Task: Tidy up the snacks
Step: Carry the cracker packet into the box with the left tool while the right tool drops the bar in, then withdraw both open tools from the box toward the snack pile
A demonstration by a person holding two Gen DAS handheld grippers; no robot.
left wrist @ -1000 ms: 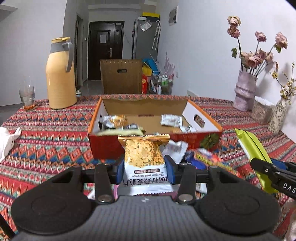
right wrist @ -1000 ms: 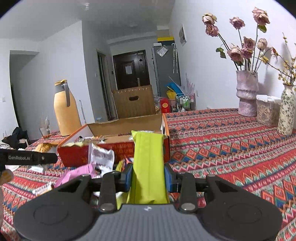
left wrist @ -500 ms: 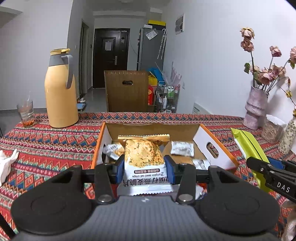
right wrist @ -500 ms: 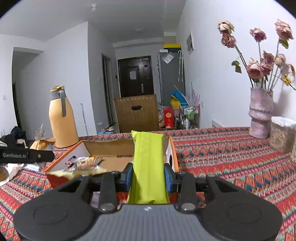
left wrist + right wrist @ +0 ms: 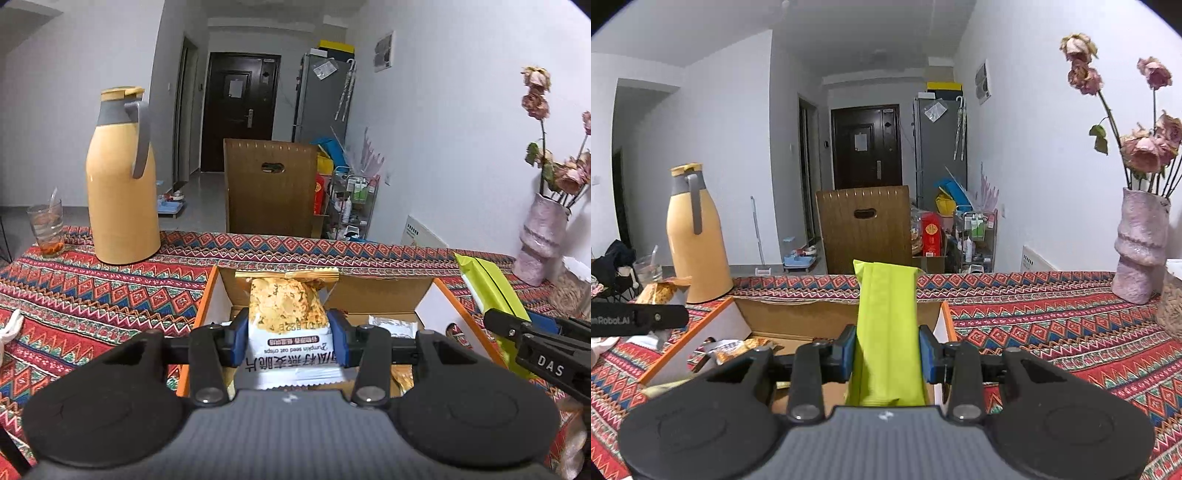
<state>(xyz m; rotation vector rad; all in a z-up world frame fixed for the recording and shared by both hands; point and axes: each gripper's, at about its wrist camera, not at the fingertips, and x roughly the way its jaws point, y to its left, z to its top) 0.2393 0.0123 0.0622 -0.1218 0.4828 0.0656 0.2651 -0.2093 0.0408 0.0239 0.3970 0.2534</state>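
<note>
The left claw [image 5: 289,341] is clamped on a packet of pumpkin seed oat crisps [image 5: 286,317], its blue pads pressing the packet's sides so it stands on end with the printed label upside down. The right claw [image 5: 887,356] grips a lime-green snack pack [image 5: 886,325] the same way, mid-body, which keeps the long pack upright and clear of the box wall. Both packets hang over the open cardboard box [image 5: 783,312], likely so they can be dropped in among the wrappers already lying on its floor; how many lie there is hard to tell behind the claws. The box sits on the surface [image 5: 103,295] under a patterned cloth, with a yellow thermos jug [image 5: 120,177] and a glass [image 5: 46,229] well apart at the back left.
</note>
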